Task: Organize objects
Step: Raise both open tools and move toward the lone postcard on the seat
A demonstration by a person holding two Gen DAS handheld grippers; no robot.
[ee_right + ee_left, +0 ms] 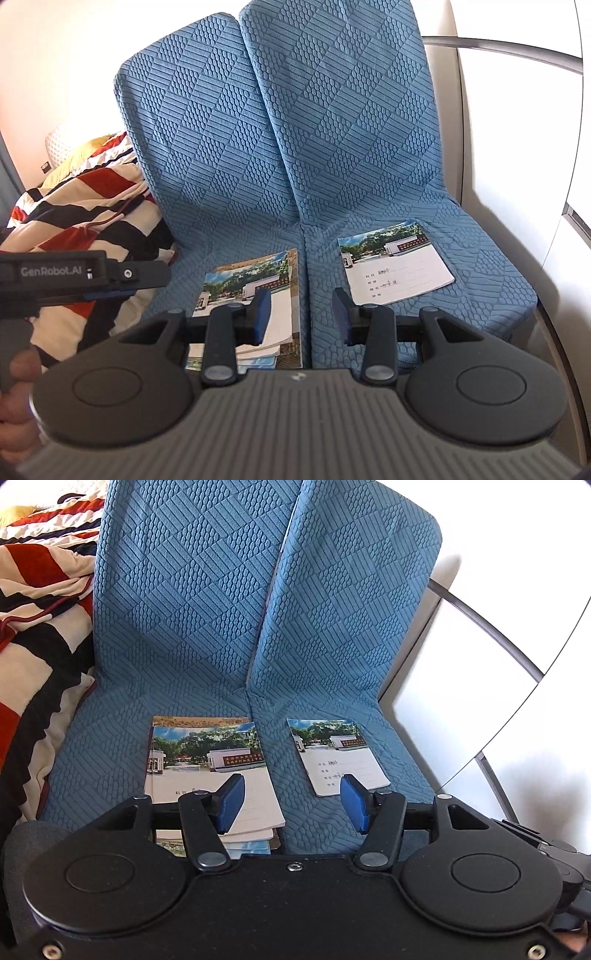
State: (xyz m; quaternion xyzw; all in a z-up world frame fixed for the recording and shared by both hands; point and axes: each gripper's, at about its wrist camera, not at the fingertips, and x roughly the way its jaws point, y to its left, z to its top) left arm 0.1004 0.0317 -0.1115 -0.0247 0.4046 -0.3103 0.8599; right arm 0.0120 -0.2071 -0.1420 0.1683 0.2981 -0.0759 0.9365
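Paper notebooks (214,771) with photo covers lie stacked; both claws (292,805) (301,317) gape, empty.

Both wrist views: we look down, close, at shared blue cushions (192,602) and notebooks (395,266); right view farther right.

Right gripper (301,315) empty over blue seat (461,258) — notebooks (397,266) apart.
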